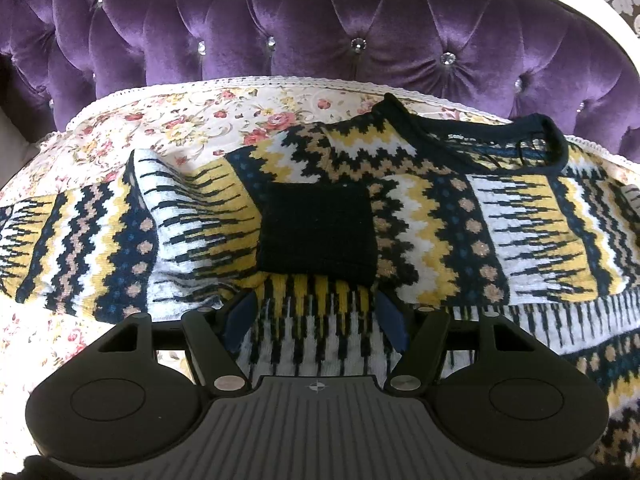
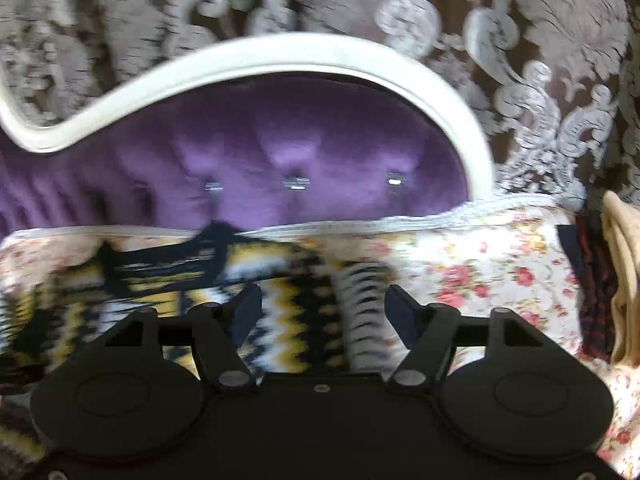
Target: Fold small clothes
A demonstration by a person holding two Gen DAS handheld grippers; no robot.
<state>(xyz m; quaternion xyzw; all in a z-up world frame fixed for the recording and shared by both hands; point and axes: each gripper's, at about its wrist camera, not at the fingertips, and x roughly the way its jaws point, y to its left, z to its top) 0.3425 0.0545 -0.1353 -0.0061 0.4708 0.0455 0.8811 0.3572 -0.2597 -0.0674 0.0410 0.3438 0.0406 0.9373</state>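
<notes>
Where right view blurs, sweater [image 2: 280, 320] smeared

We see the patterned sweater [image 1: 420, 208] spread on the floral cover [image 1: 180, 120], its sleeve with the black cuff [image 1: 318, 232] folded across the body. Our left gripper [image 1: 316, 316] stands open over the sleeve, before the purple sofa back [image 1: 320, 28]
</notes>
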